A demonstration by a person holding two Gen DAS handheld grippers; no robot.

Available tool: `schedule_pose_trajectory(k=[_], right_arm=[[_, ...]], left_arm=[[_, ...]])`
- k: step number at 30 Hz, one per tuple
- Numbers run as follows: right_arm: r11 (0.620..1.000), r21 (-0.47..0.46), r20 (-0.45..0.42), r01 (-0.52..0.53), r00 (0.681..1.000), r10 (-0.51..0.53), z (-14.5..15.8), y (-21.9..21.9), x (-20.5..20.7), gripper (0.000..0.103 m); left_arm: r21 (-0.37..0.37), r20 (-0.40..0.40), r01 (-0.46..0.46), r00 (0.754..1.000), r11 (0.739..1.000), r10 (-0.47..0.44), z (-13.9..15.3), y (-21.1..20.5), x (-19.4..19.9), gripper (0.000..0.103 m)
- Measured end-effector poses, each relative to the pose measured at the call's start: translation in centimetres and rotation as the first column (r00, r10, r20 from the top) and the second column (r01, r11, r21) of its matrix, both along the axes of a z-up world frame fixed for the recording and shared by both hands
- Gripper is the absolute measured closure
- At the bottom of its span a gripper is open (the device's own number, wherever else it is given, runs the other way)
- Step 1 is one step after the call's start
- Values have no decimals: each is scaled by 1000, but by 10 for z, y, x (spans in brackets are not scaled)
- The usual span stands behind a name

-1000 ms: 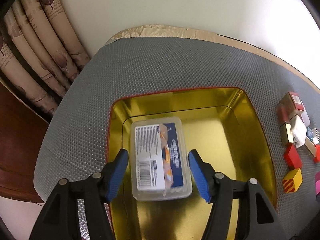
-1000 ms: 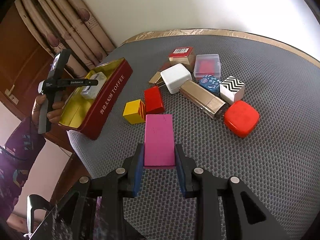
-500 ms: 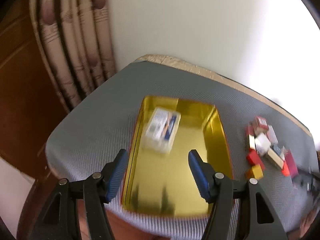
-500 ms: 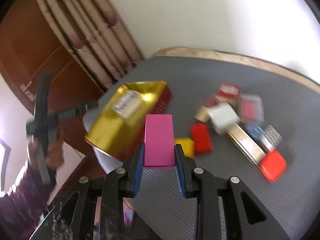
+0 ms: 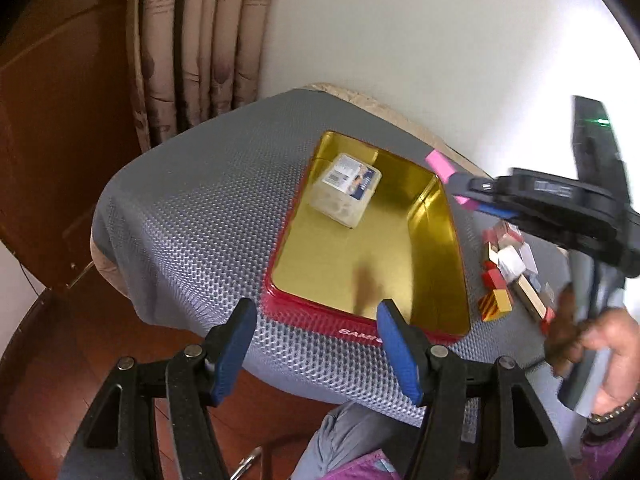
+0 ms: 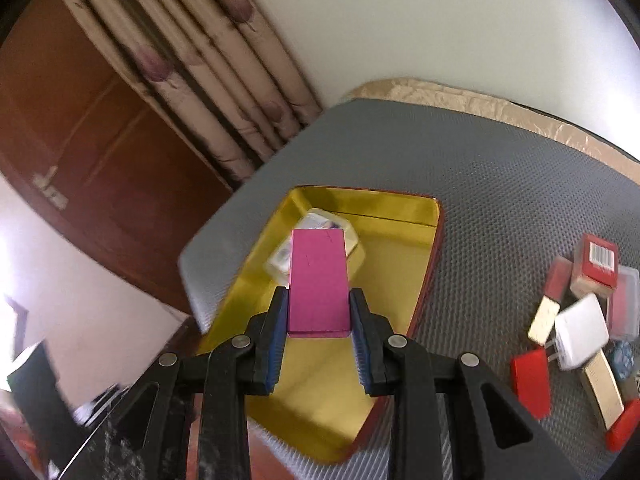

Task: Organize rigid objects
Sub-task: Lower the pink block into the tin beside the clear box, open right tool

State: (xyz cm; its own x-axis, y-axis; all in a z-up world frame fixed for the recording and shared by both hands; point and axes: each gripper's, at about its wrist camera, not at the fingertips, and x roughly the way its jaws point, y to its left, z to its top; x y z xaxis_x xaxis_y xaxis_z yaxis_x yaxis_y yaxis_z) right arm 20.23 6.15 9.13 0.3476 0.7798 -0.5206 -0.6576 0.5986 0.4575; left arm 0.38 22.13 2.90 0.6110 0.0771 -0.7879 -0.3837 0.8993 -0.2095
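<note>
The bench (image 5: 192, 216), covered in a grey honeycomb mat, carries the open gold-lined tin (image 6: 416, 216) with red outer walls; its long axis runs from roughly 6 o'clock to 12 o'clock in the right wrist view. A clear plastic box (image 5: 346, 194) with a printed label lies inside the tin at the far end, toward 12 o'clock, leaving the near gold floor bare. A cluster of small blocks and cases (image 6: 576, 332) sits on the mat beside the tin, at about 3 o'clock from the right hand-held gripper (image 6: 318, 340). That unit is clamped on the pink block (image 6: 318, 280), with the block's long axis pointing forward along the fingers toward 12 o'clock and roughly parallel to the tin's long sides. The block appears to be above the tin interior, its far end overlapping the clear plastic box in view; the height above the floor cannot be judged. The left hand-held gripper (image 5: 316, 352) is spread wide and holds nothing, positioned off the near short wall of the tin, which lies at 12 o'clock from it. The right unit is the nearer to the drop zone. Judgement: the coming move turns on lowering the block onto bare floor at the 6 o'clock side of the clear box.
</note>
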Motion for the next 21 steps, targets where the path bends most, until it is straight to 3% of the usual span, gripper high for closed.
schedule_pose_trajectory(k=[4,13,18,21], right_arm=[[996,-79,-5,40,999,-41,-11,24,20,75],[985,-156,-20,74,997,-78,-32,48,42,75],[987,-139,-34,74,996,-80,-35,49,45,75],[995,-54,-33,84,996,-86,-29,36,45,73]], left_arm=[[4,-9,19,1000,1000,-19,-2,-1,3,39],[-15,-41,68,997,998,-68,-8,-7,8,39],[-35,-53,69,996,997,-71,-13,-5,9,39],[-41,-55,64,996,997,-67,-14,-4,9,39]])
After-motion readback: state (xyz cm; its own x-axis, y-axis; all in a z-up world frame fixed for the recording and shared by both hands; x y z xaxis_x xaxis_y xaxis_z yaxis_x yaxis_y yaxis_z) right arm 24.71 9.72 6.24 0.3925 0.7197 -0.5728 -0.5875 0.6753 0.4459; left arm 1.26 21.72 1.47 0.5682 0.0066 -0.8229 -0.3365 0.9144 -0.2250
